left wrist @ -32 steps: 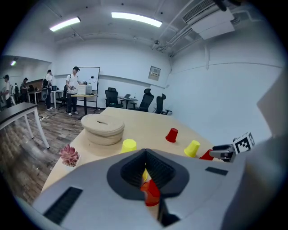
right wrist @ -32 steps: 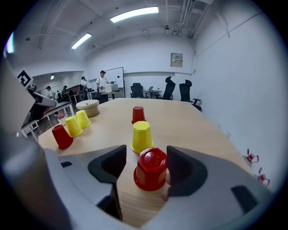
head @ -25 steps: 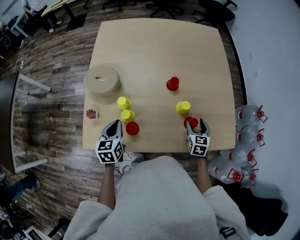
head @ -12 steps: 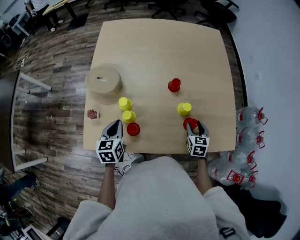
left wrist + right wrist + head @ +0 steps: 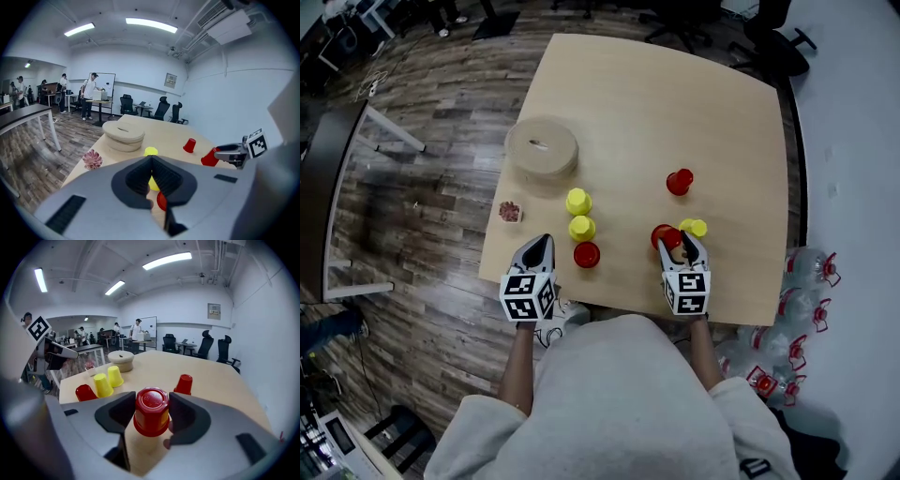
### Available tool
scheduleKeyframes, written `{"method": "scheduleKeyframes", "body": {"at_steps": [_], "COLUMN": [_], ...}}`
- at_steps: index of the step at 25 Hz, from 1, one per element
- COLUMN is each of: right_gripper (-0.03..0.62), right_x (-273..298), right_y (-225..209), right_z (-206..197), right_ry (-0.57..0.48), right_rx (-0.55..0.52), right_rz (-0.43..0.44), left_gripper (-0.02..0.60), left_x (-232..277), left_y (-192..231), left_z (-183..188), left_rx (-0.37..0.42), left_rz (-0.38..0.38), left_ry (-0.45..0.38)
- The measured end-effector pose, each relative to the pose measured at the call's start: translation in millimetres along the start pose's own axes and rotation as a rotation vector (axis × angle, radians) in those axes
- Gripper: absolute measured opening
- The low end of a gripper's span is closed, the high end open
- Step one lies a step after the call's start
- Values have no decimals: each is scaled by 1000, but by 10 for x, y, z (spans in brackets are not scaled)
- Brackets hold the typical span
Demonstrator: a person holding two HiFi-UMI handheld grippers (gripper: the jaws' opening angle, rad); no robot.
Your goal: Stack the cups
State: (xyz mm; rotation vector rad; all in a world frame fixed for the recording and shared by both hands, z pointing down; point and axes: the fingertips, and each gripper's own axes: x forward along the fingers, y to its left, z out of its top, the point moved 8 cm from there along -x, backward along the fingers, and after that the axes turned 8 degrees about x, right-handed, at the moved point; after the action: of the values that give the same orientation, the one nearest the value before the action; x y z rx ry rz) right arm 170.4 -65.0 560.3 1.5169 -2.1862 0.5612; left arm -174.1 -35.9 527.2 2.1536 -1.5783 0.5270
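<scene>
— Across the pale wooden table [image 5: 675,103], what is seen, biggest first?

— A round beige disc [image 5: 542,148] is laid near the table's left edge, well apart from the cups on the right. Nearer the person, the left gripper [image 5: 542,244] is held over the near edge and is pointed at the cups on its side. Its jaws are clenched together, and nothing is caught between them.

— And the right gripper [image 5: 681,246]?

— Its jaws have just been closing and are now clamped on the held red cup [image 5: 151,416]. That cup is gripped upside down, base up, and it appears to be lifted off the table. It is carried just beside the lone yellow cup [image 5: 695,228], which is stood upside down to its right in the head view.

— Where are the other cups found?

— The far red cup [image 5: 679,182] is stood farther out, apart from those two. On the left side, a pair of yellow cups [image 5: 577,202] is set one just behind the other. The near red cup [image 5: 587,254] is placed just beside the closer of them, near the left gripper's tips. All are turned upside down, and none is yet stacked on another.

— Anything smaller?

— A small pink thing [image 5: 510,212] is set at the table's left edge, between the disc and the left gripper. What it is cannot be told.
</scene>
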Motion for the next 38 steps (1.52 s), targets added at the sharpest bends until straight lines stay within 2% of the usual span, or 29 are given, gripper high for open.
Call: {"method": "scheduleKeyframes", "body": {"at_steps": [10,16,26,38], "right_gripper": [225,225,225,225], "right_x": [455,690,1014,1190], "right_y": [649,1001,1509,1724], "right_z": [688,906,839,778], "right_ry": [-76,-78,-7,24], "right_rx": [-105,-169,-244,-266], "right_rz": [178,284,404,432], "left_gripper": [9,9,9,9], "left_x": [-394,-545,-767,-899], "left_y": [362,439,516,640], "left_z": [-147,-219,-343,-473], "left_rx": [-73,-103,-133,-163], "left_rz": [122,178,239,281], "left_ry": [-25,-37,-41,-40]}}
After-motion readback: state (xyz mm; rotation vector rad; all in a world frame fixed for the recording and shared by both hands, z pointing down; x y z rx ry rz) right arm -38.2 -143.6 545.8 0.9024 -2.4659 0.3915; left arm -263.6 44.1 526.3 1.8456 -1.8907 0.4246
